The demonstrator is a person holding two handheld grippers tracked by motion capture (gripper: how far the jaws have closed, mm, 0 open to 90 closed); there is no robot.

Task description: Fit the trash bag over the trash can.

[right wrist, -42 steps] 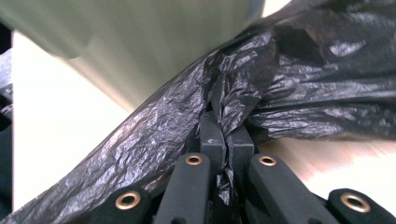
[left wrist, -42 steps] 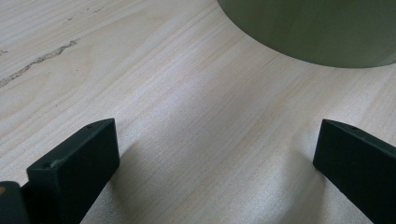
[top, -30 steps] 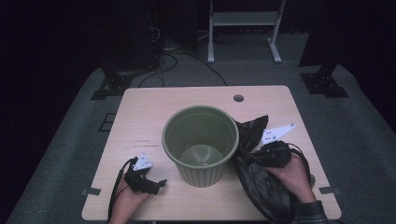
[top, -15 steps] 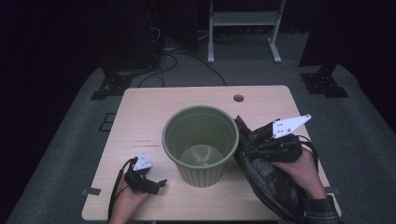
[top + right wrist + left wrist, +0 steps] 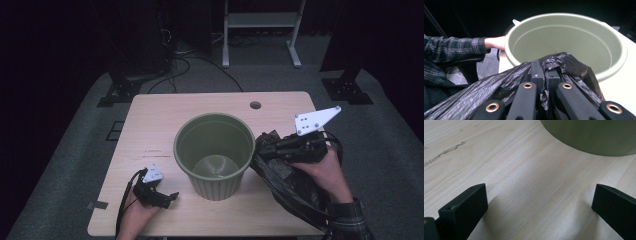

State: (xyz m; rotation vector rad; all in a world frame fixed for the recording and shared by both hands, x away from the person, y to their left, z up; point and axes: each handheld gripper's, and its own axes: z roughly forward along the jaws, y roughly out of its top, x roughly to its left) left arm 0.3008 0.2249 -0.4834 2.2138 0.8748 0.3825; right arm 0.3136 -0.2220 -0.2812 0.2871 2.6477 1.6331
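High view looks down; both gripper views closely share the bin (image 5: 214, 152)

A light wooden table (image 5: 165, 120) is seen on grey carpet (image 5: 70, 150), with a round cable hole (image 5: 255, 105) set near its far edge. A faint dark scratch (image 5: 155, 150) is marked on its surface. Behind it, a white metal stand (image 5: 260, 30) and loose black cables (image 5: 200, 65) are seen on the floor.
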